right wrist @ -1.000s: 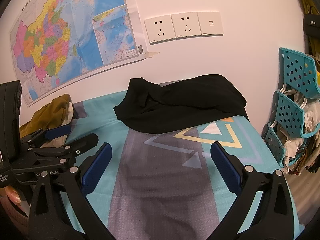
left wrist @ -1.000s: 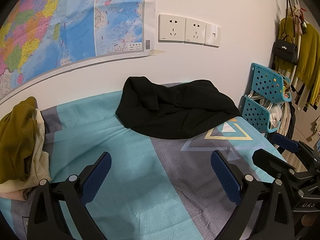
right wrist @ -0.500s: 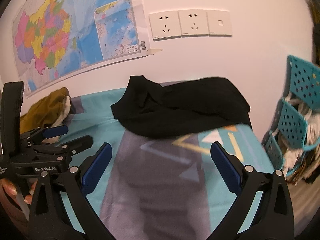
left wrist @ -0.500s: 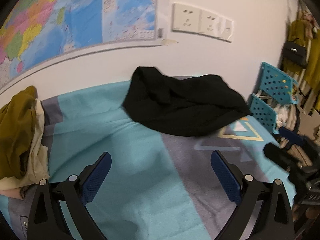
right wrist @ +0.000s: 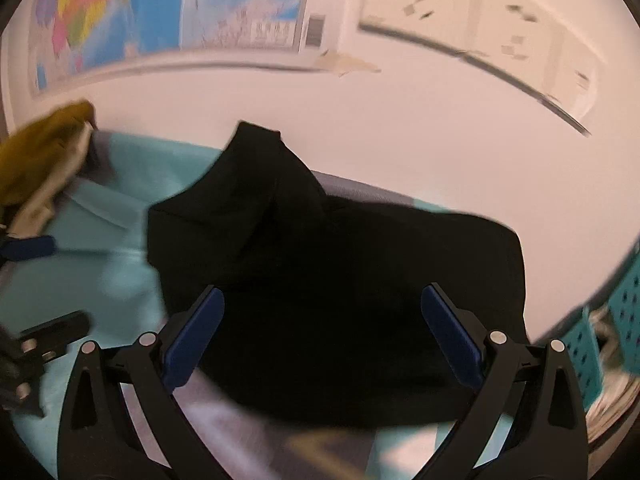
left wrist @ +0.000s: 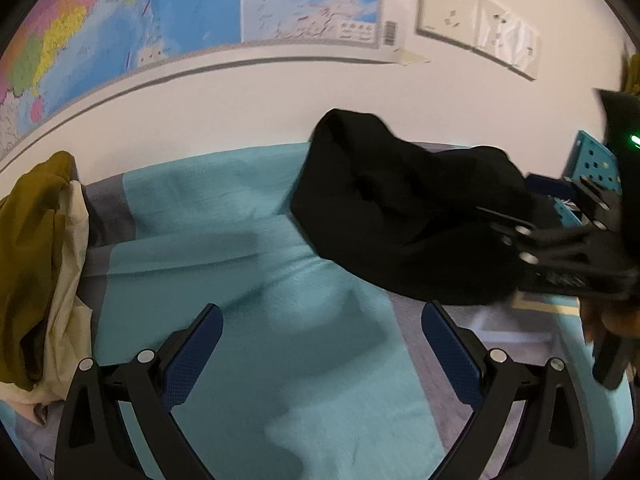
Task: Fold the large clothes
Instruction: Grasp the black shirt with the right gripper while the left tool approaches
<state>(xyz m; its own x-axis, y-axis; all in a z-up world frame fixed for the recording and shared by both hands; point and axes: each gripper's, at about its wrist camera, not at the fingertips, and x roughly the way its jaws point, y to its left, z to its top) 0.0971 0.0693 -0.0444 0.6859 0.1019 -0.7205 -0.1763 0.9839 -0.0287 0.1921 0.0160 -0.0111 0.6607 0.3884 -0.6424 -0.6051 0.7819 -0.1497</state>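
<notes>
both tongs have closed in on the black garment [right wrist: 332, 280] over the last second: it now fills the right wrist view, where a second ago it lay well up the bed [left wrist: 248, 320] near the wall. the right tongs [right wrist: 322, 332] hang over its near edge, blue pads spread wide, gripping nothing. the left tongs [left wrist: 320, 352] are likewise apart, over bare sheet, with the garment ahead to their right. judging by this, the reach is nearly over and the first grab is next. the garment is a soft, matte, crumpled heap with one corner propped against the wall; motion blur hides any hem or sleeve, so which edge is nearest is unclear. the sheet is a smooth teal and grey print. an olive and cream clothes pile [left wrist: 36, 264] slumps far left.
</notes>
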